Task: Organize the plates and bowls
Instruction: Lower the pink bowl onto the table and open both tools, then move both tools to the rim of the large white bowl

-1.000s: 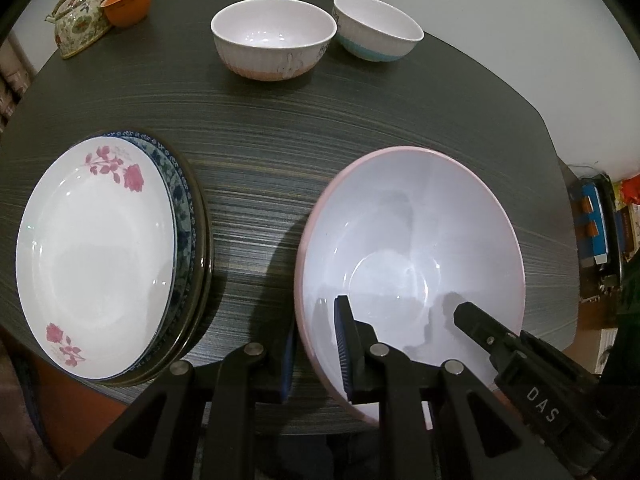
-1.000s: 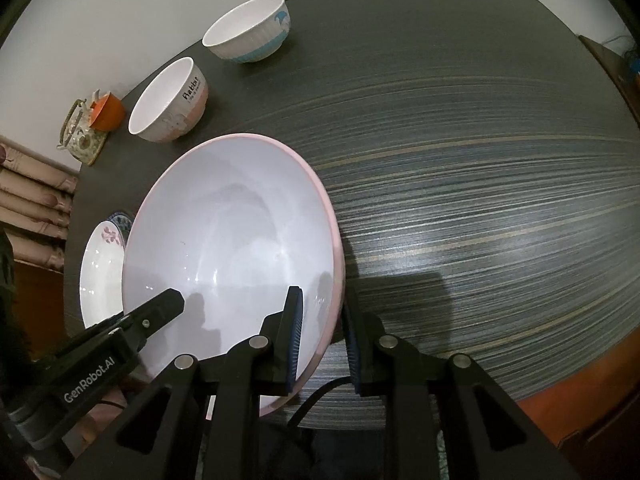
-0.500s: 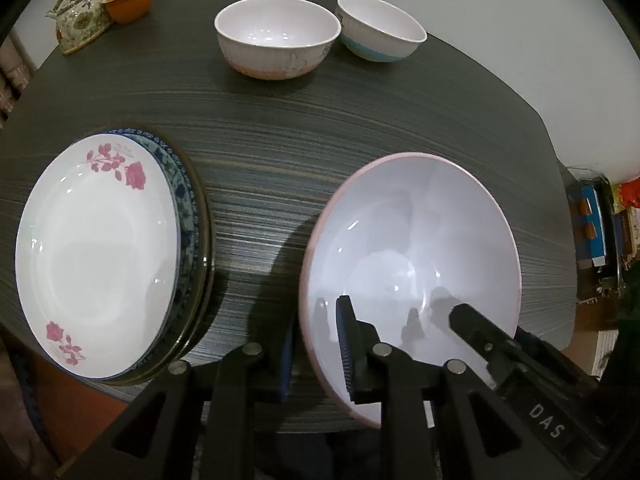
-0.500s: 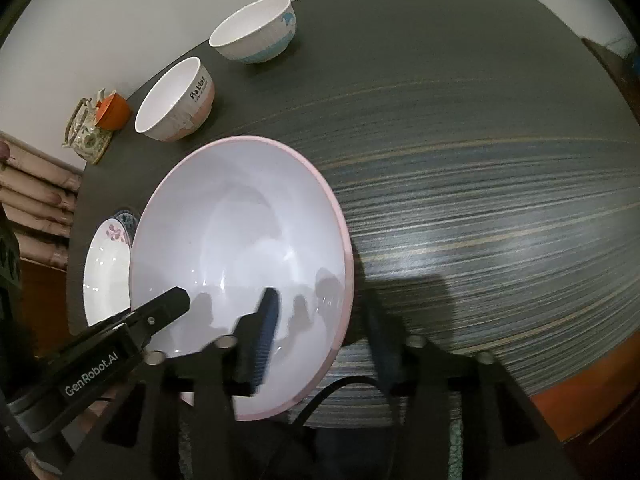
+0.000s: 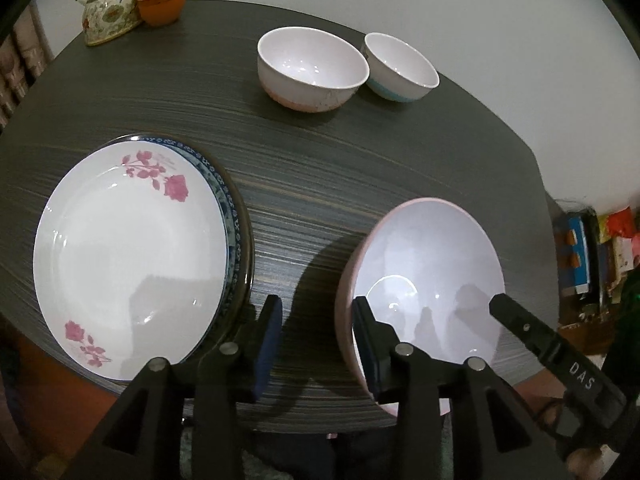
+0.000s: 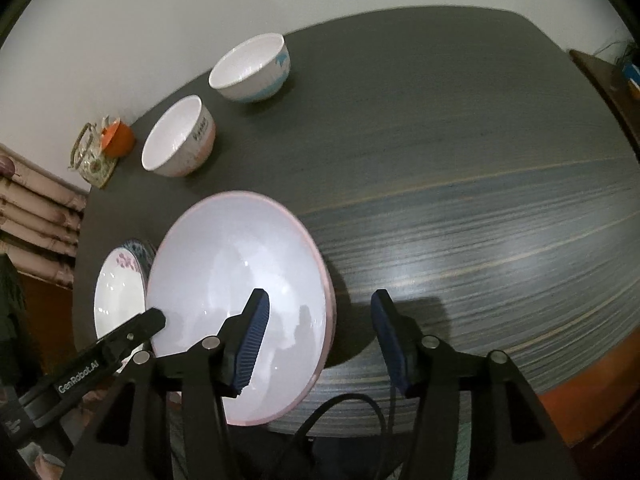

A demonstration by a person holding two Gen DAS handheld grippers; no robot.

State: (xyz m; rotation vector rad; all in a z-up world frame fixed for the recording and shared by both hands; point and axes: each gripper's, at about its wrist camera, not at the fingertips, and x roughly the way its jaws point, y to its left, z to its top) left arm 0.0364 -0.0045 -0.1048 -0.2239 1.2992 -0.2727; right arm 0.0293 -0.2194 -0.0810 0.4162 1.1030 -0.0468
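Observation:
A large white bowl with a pink outside (image 5: 432,264) (image 6: 236,280) sits on the dark table near its front edge. My left gripper (image 5: 316,340) straddles the bowl's left rim, jaws opening, and the outer pad stands well clear of the rim. My right gripper (image 6: 320,332) straddles the right rim, jaws also opening, neither pad pressing on it. To the left lies a stack of plates (image 5: 132,256) (image 6: 116,300), a white rose-patterned one on top of a blue-patterned one. Two small bowls stand at the back, one with a pink base (image 5: 312,68) (image 6: 178,142) and one with a blue base (image 5: 400,66) (image 6: 250,66).
A floral teapot (image 5: 112,4) (image 6: 90,156) and an orange cup (image 5: 162,2) (image 6: 118,140) stand at the table's far left corner. Bare dark tabletop (image 6: 480,200) stretches to the right of the big bowl. Cluttered shelves (image 5: 592,252) stand beyond the table's right edge.
Both grippers were shut on the big bowl's rim and have opened off it. The bowl stays on the table. Both views have drawn back, and the left has shifted toward the plates.

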